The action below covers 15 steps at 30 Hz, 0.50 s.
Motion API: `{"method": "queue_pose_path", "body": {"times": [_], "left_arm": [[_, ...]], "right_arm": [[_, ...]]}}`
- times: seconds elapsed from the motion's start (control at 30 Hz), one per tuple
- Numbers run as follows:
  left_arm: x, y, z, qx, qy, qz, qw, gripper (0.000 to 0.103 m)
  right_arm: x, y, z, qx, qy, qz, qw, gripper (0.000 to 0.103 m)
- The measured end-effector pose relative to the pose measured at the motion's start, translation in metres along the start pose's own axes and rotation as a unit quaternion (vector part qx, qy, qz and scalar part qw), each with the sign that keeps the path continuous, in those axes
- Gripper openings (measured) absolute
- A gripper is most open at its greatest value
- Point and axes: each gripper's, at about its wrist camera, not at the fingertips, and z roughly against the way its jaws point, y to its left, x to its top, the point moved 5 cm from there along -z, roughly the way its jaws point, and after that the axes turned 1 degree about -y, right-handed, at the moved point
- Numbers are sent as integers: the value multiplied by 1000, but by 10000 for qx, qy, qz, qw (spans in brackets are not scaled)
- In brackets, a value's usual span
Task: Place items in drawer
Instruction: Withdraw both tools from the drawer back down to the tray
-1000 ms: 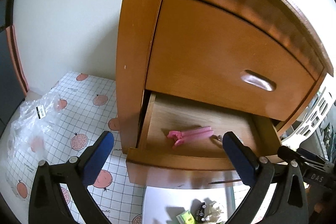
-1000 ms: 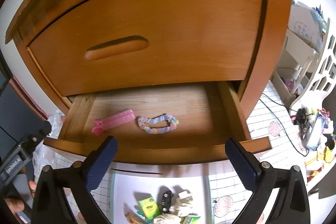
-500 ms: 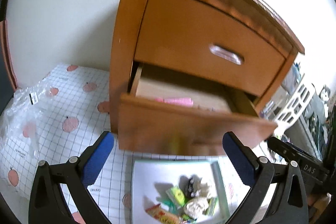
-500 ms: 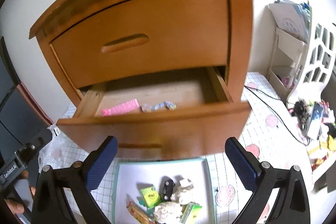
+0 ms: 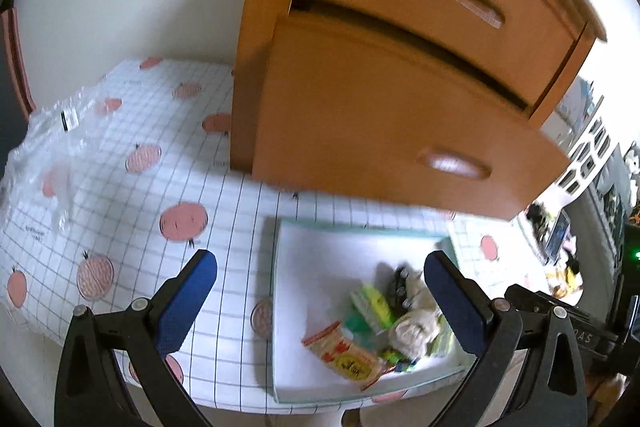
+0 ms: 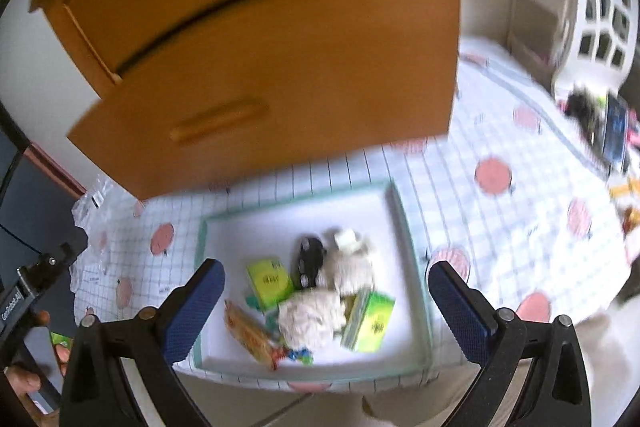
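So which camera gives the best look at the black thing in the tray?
The right wrist view: the black thing lies fairly open in the tray, beside white wads. In the left wrist view it is small, blurred and beside a gripper finger.

Left tongs (image 5: 320, 291) and right tongs (image 6: 326, 297) wide apart, empty

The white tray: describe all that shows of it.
The white tray is shallow and rectangular with a pale green rim, lying flat on the gridded cloth just below the lower drawer front. Its far half is bare; green packets, crumpled white lumps, a dark object and an orange wrapper crowd the near half.
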Motion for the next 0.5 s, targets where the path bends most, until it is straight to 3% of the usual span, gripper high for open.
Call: {"method": "queue_pose_path", "body": {"times": [0.33,0.5], "left_arm": [[-50,-7,-46,153,970,-162,9950,103],[-73,-9,-65,200,1334,-161,9907,103]], "right_arm": [[-32,-24,-43,-60,700,-443,9965,103],[-44,-38,-56,-117,940,-552,9940,98]]}}
